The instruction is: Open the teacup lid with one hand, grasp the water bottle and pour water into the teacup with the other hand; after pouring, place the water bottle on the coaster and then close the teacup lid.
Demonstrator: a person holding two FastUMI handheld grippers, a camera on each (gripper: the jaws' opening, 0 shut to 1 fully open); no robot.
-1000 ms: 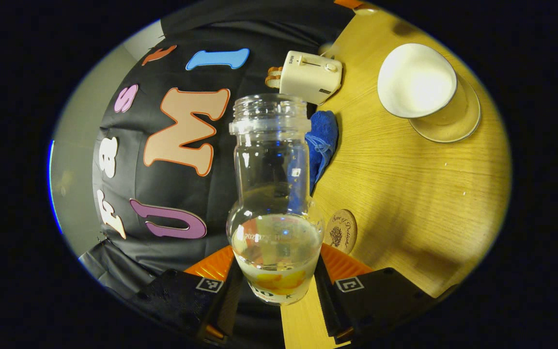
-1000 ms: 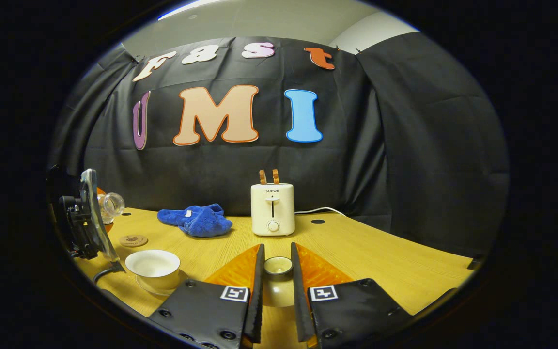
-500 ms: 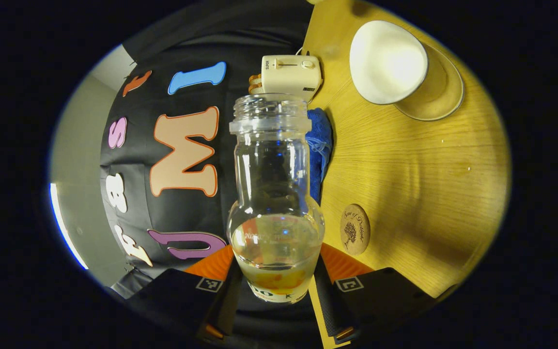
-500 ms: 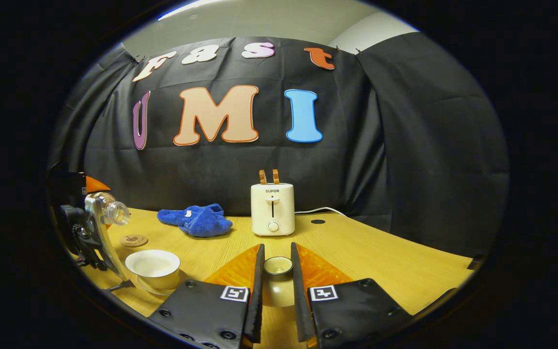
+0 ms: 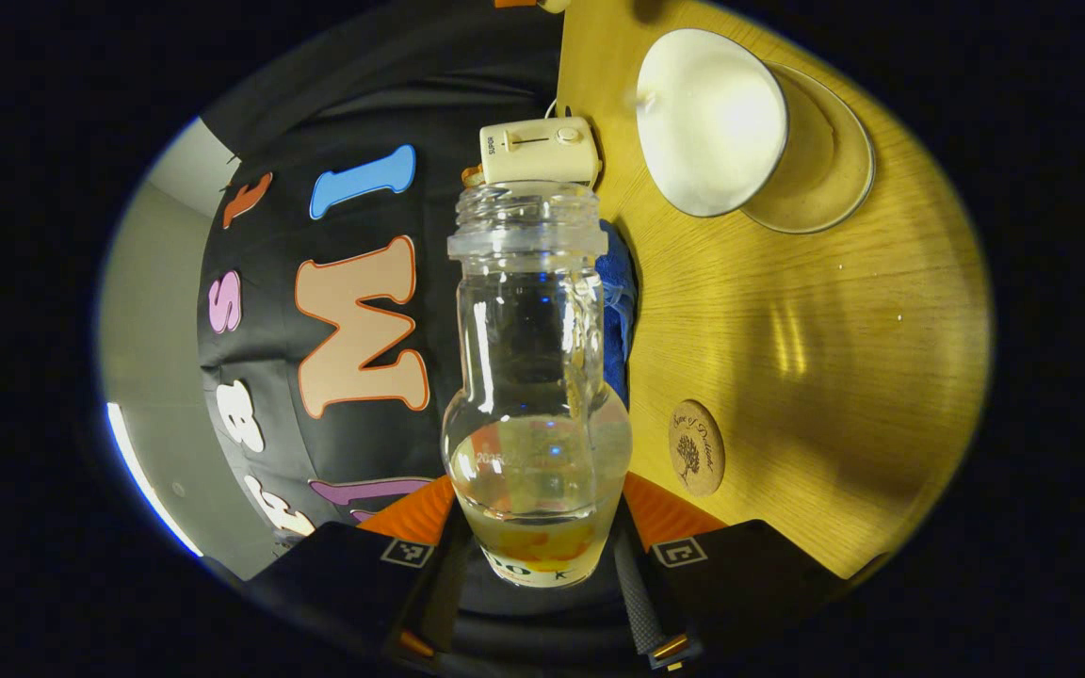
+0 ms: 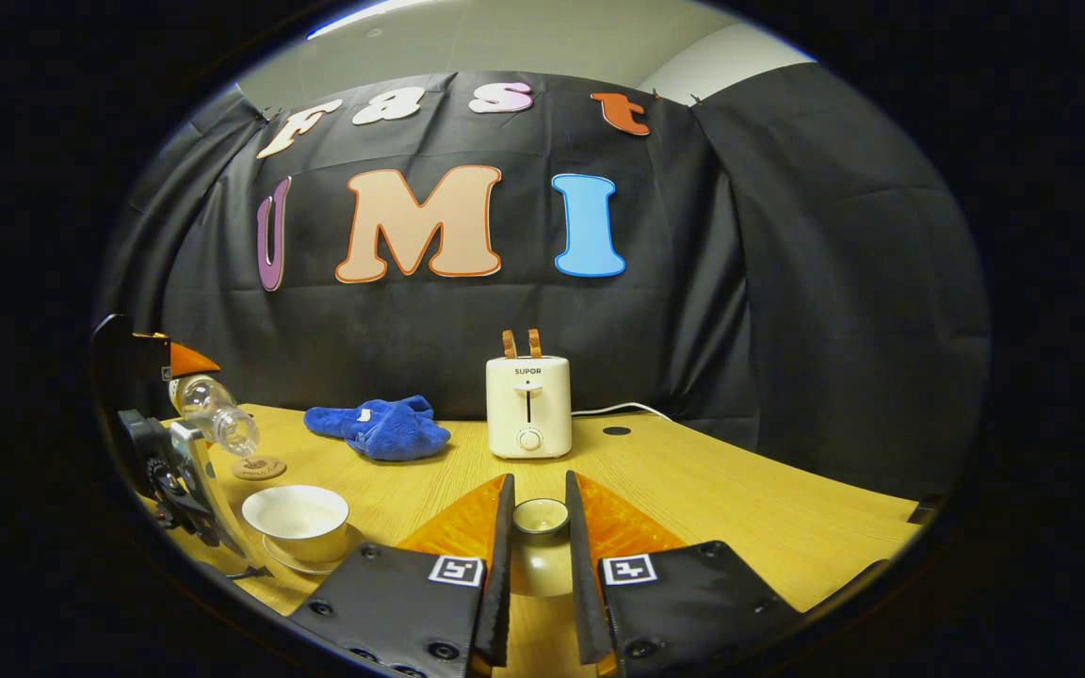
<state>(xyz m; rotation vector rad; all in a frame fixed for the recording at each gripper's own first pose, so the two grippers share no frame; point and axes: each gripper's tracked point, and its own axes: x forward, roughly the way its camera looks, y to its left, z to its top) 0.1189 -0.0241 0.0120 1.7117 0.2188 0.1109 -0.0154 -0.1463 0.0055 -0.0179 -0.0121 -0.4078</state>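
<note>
The wooden surface [image 6: 712,508] carries a white toaster [image 6: 528,407] at the back, with a blue cloth [image 6: 380,428] lying to its side. Nearer, the teacup [image 6: 296,520] sits open on its saucer [image 5: 820,160]. A round coaster [image 5: 696,447] lies bare on the wood, apart from the teacup.

The left claw [image 5: 535,556] pinches the fat bottom of the water bottle [image 5: 531,377] from both sides. The bottle has no cap and holds a little water. In the right gripper view it hangs in the air, tipped with its mouth pointing down toward the teacup.

The right claw [image 6: 539,565] is pressed close around the small teacup lid [image 6: 541,541]; it looks pinched, though the touching spots are hard to see.
</note>
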